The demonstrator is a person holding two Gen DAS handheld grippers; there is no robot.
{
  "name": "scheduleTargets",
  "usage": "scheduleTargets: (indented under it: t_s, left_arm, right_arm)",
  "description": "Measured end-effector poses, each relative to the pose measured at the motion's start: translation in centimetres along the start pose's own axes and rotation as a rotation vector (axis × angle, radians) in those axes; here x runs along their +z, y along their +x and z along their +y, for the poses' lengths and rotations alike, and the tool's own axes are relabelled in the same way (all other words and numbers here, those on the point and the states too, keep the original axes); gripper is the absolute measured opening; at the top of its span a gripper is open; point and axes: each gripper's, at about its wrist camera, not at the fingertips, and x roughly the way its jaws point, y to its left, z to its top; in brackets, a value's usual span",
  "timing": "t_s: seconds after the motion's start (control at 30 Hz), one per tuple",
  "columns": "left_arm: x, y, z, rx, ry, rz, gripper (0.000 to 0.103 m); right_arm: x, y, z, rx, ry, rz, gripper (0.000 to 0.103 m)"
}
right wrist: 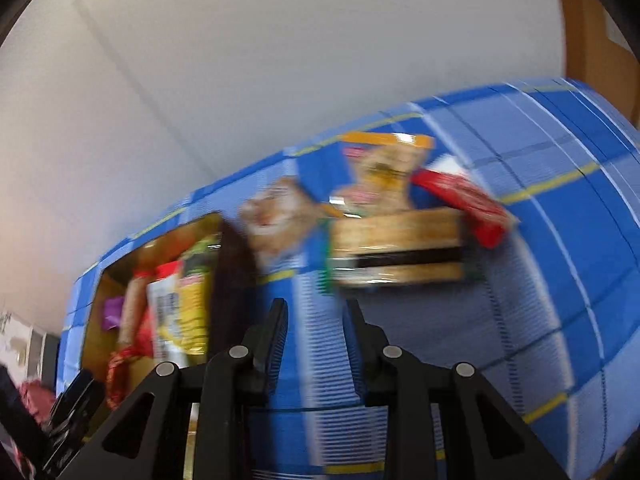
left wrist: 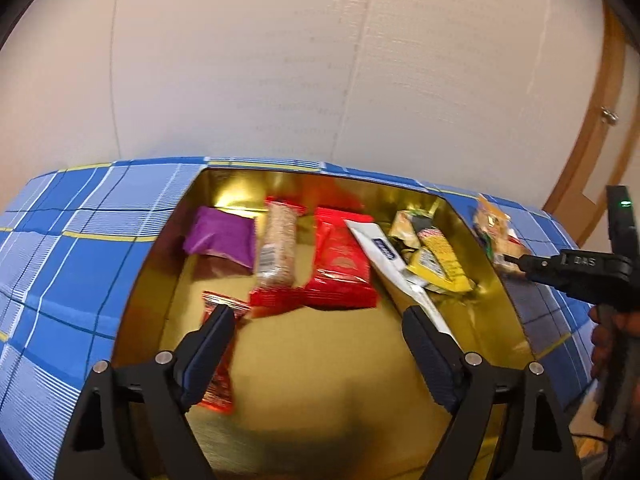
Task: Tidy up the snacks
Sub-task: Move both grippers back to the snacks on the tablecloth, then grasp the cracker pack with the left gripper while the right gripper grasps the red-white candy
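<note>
A gold tin (left wrist: 320, 360) sits on a blue plaid cloth (left wrist: 60, 280). Inside lie a purple packet (left wrist: 222, 236), a sesame bar (left wrist: 276, 252), a large red packet (left wrist: 340, 264), a white-and-blue wrapper (left wrist: 384, 256) and yellow packets (left wrist: 440, 260). My left gripper (left wrist: 316, 312) hangs open over the tin with nothing between its fingers; a small red packet (left wrist: 220, 384) lies under its left finger. My right gripper (right wrist: 318, 308) is shut and empty above the cloth. Beyond it, blurred, lie a cracker pack (right wrist: 400, 248), an orange-topped packet (right wrist: 384, 168) and a red packet (right wrist: 468, 200).
A pale wall stands right behind the table. A wooden door frame (left wrist: 592, 160) is at the far right. In the left wrist view the right gripper (left wrist: 516, 260) points at a snack pack (left wrist: 494, 232) on the cloth just outside the tin's right wall.
</note>
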Motion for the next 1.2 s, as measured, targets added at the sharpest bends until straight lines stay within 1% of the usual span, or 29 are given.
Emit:
scheduleTargets:
  t_s: [0.1,0.13,0.2,0.27,0.37,0.4,0.47,0.5,0.57,0.63,0.73,0.83,0.9,1.03,1.1,1.13,1.2]
  left_arm:
    - [-0.2,-0.5,-1.4,-0.029,0.014,0.011,0.087]
    - [-0.2,-0.6,-1.9,-0.039,0.022,0.011,0.088]
    - [0.0,-0.8,-3.2,-0.057,0.042,0.019,0.092]
    - [0.3,-0.9,-4.8,-0.091,0.044,0.036,0.096]
    - [1.5,-0.9,-7.9,-0.159,0.037,0.062,0.098]
    - [2.1,-1.0,-9.2,-0.174,0.044,0.066,0.102]
    - [3.4,-0.7,-12.1,-0.188,0.075,0.069,0.103]
    - [4.0,-0.4,-13.7,-0.186,0.104,0.068,0.103]
    - [5.3,0.5,-17.4,-0.184,0.210,0.069,0.103]
    - [6.3,2.1,-20.8,-0.162,0.315,0.076,0.103]
    - [6.8,5.1,-25.2,-0.160,0.473,0.122,0.103]
    - [7.0,8.4,-28.0,-0.124,0.568,0.129,0.103]
    - [7.2,10.6,-29.2,-0.104,0.604,0.157,0.103]
    - [7.6,14.8,-30.1,-0.079,0.616,0.212,0.103]
    - [7.4,16.4,-30.3,-0.068,0.627,0.232,0.103]
    - [7.2,17.5,-30.3,-0.062,0.640,0.255,0.103]
    - [6.9,18.3,-30.2,-0.062,0.636,0.275,0.103]
  right_arm:
    - [0.3,-0.1,-2.5,-0.035,0.063,0.004,0.028]
    - [0.2,-0.4,-3.2,-0.034,0.079,0.004,0.028]
    - [0.3,-0.9,-4.7,-0.034,0.129,0.000,0.028]
    - [0.3,-1.5,-5.8,-0.038,0.164,-0.008,0.028]
    - [0.4,-2.5,-7.4,-0.053,0.225,-0.032,0.028]
    - [0.5,-2.8,-7.9,-0.052,0.245,-0.038,0.029]
    - [0.7,-3.7,-9.4,-0.047,0.298,-0.063,0.029]
    - [0.7,-4.2,-9.9,-0.046,0.318,-0.072,0.029]
    - [0.8,-4.8,-11.0,-0.039,0.355,-0.088,0.029]
    - [0.9,-5.3,-12.0,-0.035,0.395,-0.101,0.029]
    - [0.7,-5.7,-13.6,-0.012,0.451,-0.102,0.033]
    - [0.5,-5.8,-14.9,0.008,0.497,-0.098,0.033]
    - [0.4,-6.0,-15.5,0.000,0.518,-0.103,0.033]
    - [0.4,-6.2,-16.1,0.015,0.527,-0.103,0.033]
    - [0.5,-5.9,-16.1,0.014,0.522,-0.097,0.033]
    - [0.6,-5.8,-16.1,0.014,0.521,-0.092,0.033]
    - [0.6,-5.5,-16.0,0.025,0.520,-0.084,0.033]
